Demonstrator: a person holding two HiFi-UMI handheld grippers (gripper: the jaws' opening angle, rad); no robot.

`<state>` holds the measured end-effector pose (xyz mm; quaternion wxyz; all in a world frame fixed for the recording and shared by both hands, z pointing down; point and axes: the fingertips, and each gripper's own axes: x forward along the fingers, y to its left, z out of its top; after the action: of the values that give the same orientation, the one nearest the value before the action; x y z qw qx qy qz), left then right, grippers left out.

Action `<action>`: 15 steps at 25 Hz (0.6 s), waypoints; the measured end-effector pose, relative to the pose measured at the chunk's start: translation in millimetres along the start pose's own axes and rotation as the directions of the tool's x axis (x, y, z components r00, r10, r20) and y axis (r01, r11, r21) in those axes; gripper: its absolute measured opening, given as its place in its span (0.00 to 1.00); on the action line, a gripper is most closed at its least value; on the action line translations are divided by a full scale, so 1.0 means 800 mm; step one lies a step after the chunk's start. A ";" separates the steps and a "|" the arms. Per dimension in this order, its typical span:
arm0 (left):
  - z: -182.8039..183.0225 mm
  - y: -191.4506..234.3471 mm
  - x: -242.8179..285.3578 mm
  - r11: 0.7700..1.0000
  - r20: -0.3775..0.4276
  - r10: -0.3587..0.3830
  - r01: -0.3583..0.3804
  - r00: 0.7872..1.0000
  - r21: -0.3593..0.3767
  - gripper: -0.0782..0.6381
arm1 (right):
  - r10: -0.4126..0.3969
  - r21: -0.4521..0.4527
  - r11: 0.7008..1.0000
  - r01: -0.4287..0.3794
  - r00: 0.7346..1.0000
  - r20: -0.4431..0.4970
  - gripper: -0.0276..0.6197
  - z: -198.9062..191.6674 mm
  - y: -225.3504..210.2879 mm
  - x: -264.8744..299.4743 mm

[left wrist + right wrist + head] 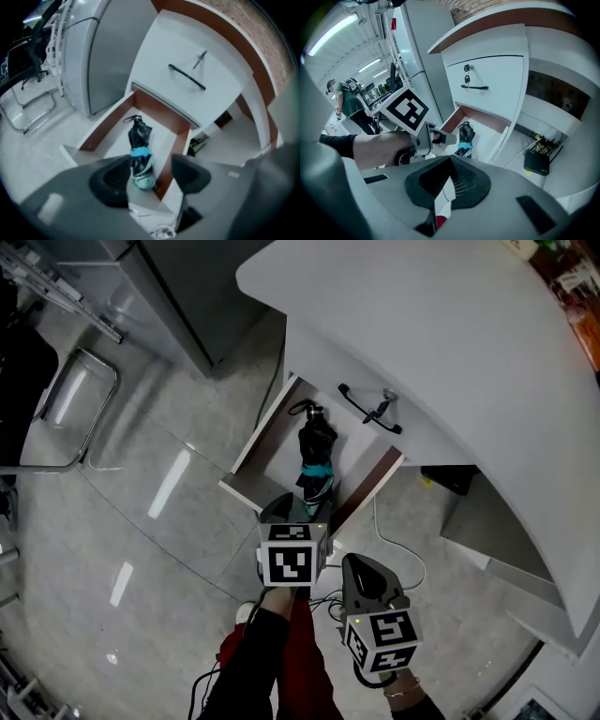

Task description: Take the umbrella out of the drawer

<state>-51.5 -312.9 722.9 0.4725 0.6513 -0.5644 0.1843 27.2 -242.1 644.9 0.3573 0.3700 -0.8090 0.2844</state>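
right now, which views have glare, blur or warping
Head view: bright glare streaks on the glossy grey tiled floor, edges bowed. Left gripper view: soft and dim, dark corners, folded black umbrella with turquoise band slightly blurred. Right gripper view: strong fisheye curving the white drawer cabinet.

Above: we find the brown-walled white open drawer (281, 456) uncovered — free from overhead.
Back: the black bar handle (367, 409) juts from the white upper drawer front (361, 367).

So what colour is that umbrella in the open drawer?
The umbrella is black with turquoise trim, clearest in the left gripper view.
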 end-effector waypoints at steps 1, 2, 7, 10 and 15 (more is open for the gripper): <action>0.001 0.002 0.006 1.000 0.000 0.004 -0.004 1.000 -0.004 0.48 | 0.000 -0.009 1.000 0.000 1.000 -0.006 0.04 0.000 -0.002 0.005; 0.003 0.003 0.012 1.000 0.001 0.007 -0.007 1.000 -0.007 0.48 | -0.002 -0.017 1.000 0.002 1.000 -0.011 0.04 -0.001 -0.005 0.010; 0.007 0.001 0.043 0.998 -0.001 -0.002 0.002 1.000 -0.057 0.50 | -0.020 -0.038 0.999 0.018 0.999 -0.037 0.04 -0.008 -0.023 0.030; 0.007 0.000 0.062 0.997 -0.010 0.008 -0.009 1.000 -0.080 0.51 | -0.021 -0.034 0.999 0.019 0.998 -0.056 0.04 -0.011 -0.030 0.039; 0.013 0.003 0.091 0.997 -0.024 0.039 -0.041 0.999 -0.072 0.53 | -0.022 -0.039 0.999 0.019 0.997 -0.077 0.04 -0.012 -0.040 0.052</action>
<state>-35.0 -362.0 775.2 0.4984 0.6203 -0.5782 0.1803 37.0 -269.7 690.0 0.3984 0.3601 -0.7961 0.2791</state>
